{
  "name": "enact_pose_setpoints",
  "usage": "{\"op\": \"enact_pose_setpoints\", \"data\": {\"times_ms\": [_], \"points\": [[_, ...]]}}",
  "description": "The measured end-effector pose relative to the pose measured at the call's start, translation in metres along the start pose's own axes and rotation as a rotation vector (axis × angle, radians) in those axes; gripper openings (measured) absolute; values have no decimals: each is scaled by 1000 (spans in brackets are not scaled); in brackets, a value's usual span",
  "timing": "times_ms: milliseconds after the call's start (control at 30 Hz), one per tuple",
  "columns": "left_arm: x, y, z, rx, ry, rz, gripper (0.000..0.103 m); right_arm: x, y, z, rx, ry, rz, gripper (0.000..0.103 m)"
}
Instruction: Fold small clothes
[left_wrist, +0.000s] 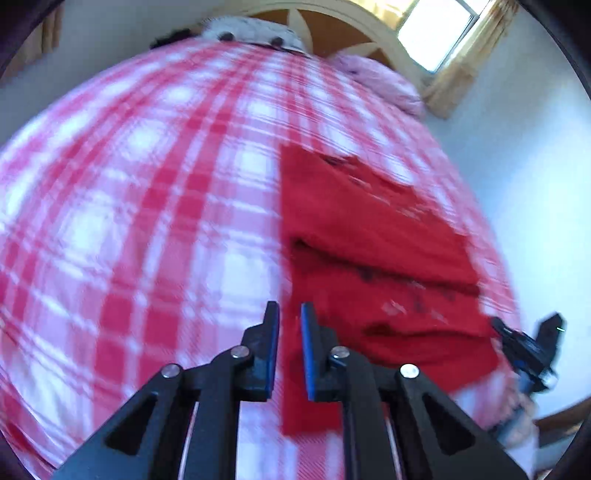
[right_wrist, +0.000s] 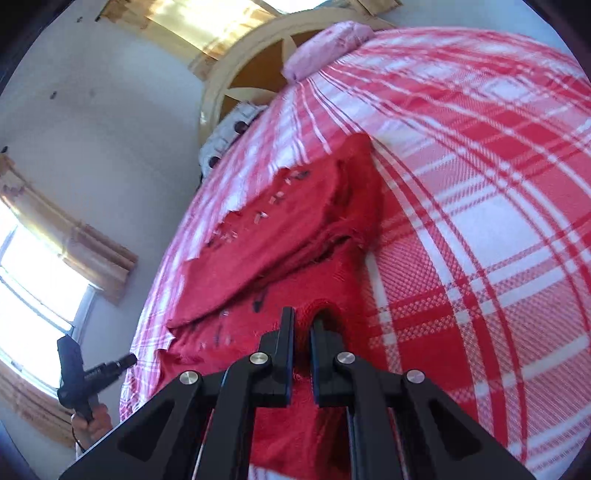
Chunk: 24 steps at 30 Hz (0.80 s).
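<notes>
1. A red garment (left_wrist: 376, 258), partly folded, lies on a red-and-white checked bedspread (left_wrist: 147, 184), its long side running toward the headboard (right_wrist: 236, 74).
2. Left gripper (left_wrist: 290, 314): fingers nearly together, pinching nothing.
3. Right gripper (right_wrist: 303, 321): clamped on the garment's near edge.

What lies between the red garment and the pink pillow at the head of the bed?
Only bare checked bedcover lies between the red garment and the pink pillow; both wrist views show this.
</notes>
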<state>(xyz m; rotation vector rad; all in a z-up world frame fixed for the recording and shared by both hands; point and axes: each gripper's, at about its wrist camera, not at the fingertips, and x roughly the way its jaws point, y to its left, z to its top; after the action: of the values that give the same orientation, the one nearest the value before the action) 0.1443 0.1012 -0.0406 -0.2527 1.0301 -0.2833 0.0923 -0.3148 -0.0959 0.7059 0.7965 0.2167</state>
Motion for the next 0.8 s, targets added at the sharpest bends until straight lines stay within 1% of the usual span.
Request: {"op": "enact_pose_setpoints", "data": {"times_ms": [33,100,133,200,267,300,333,367,400,467,533,633,700,733,767,800], "points": [[3,2,6,28,-14,31,17,1,-3,1,13,3,11,8],[2,6,6,67,-41,47,24,0,-10,3,59,12,42,9],[1,8,3,84,-47,35,28,-1,-12,4,71,11,61,9],[1,10,-10,133,-51,-28,45,-8,-13,6,76,-9,109,10],[3,4,-19,200,-66,-41,54,-14,-11,6,75,-29,134,15],[4,-4,-22,235,-79,-37,59,-18,-10,5,76,-44,142,27],[6,-9,-25,271,-92,-34,62,-24,-9,3,74,-82,152,45],[11,-15,-27,304,-101,-39,69,-28,-7,2,70,-109,157,53],[12,-19,-27,311,-103,-43,74,-34,-5,-1,61,-143,162,64],[26,-26,-25,312,-90,-45,75,-40,-1,-4,48,-161,152,64],[37,-29,-23,311,-67,-30,75,-45,1,-6,33,-170,136,64],[55,-30,-22,276,-35,-23,74,-51,2,-14,-17,-170,76,64],[61,-30,-26,258,-26,-25,72,-51,6,-19,-74,-161,32,64],[63,-30,-28,251,-23,-20,68,-51,7,-21,-93,-155,16,64],[64,-30,-30,246,-35,-10,63,-50,8,-23,-109,-151,1,64],[62,-32,-32,247,-49,-6,47,-49,10,-24,-125,-148,-16,64]]}}
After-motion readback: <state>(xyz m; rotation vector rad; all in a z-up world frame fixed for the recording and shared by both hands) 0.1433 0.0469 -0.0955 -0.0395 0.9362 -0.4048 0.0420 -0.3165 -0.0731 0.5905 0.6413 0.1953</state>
